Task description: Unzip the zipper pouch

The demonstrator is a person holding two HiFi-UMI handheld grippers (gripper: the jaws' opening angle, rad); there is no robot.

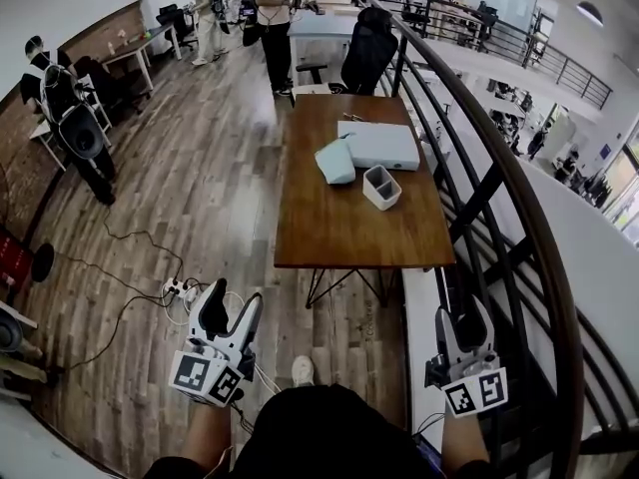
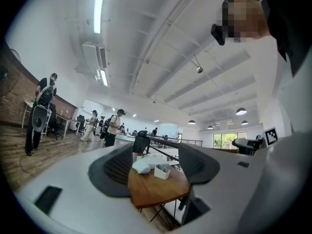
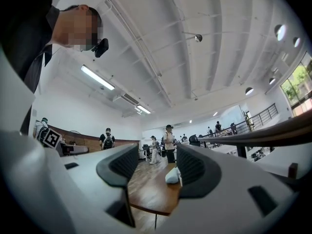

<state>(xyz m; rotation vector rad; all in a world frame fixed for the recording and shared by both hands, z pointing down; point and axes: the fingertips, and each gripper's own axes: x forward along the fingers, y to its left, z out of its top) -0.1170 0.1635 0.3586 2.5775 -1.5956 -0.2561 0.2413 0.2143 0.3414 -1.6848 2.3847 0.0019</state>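
- on the floor off the worktop [image 1: 349, 233]'s front left corner there's a white power strip [image 1: 176, 287] with cables trailing away from it
- the left tool [image 1: 230, 314] hangs in the air short of the worktop's near edge and off to its left. The jaws are spread wide with nothing in them, and its own view just looks between them at the worktop way out ahead
- the zipper pouch [image 1: 335, 161], the pale bluish one, lies flat on the worktop past the middle, toward the far end. Neither tool touches it and both are well apart from it. Can't make out the zipper from here, tbh
- a flat white box [image 1: 379, 145] sits on the worktop just right of the pouch, right up against it as far as I can tell
- a white two-slot holder [image 1: 381, 187] stands on the worktop just in front of the box, close to the worktop's right edge
- the right tool [image 1: 462, 322] is off the worktop's near right corner, jaws wide apart too and empty
- a dark railing [image 1: 519, 218] curves along the worktop's right side, with the right tool just beside it
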